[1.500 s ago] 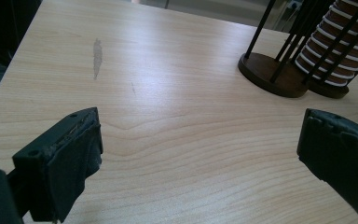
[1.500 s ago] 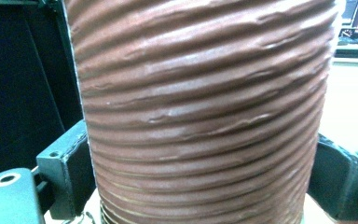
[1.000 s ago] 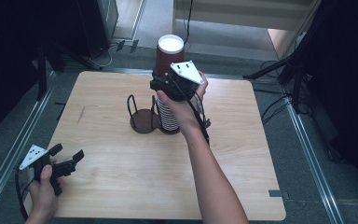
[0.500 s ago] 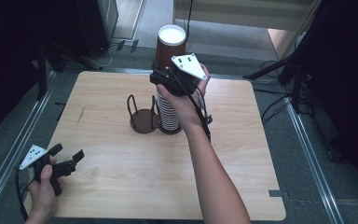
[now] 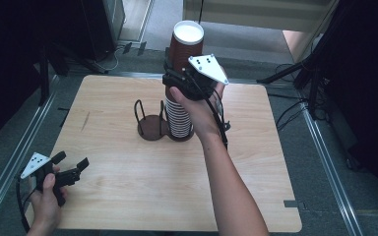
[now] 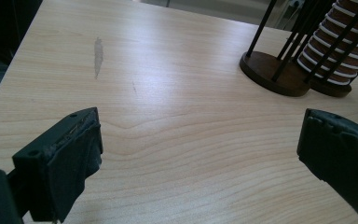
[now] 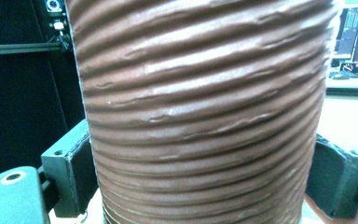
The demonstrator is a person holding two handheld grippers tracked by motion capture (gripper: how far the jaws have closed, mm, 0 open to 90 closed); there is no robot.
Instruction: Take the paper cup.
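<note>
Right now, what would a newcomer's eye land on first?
The right hand-held gripper, clamped on a brown ribbed cup above the tall cup stack mid-table. Beside the stack stands a dark wire holder; the left hand-held gripper waits open at the near-left corner.

— Inspector: Where do your cameras sit?

— Me: One high, looking forward and down on the table (image 5: 128,196). My left gripper's, low and near, faces the cup stack (image 6: 340,51) at 1 o'clock, shared with the high view. My right's is pressed against the ribbed cup (image 7: 200,116).

Wooden table (image 5: 128,187) bears a 2-ring cup holder (image 5: 153,129).
</note>
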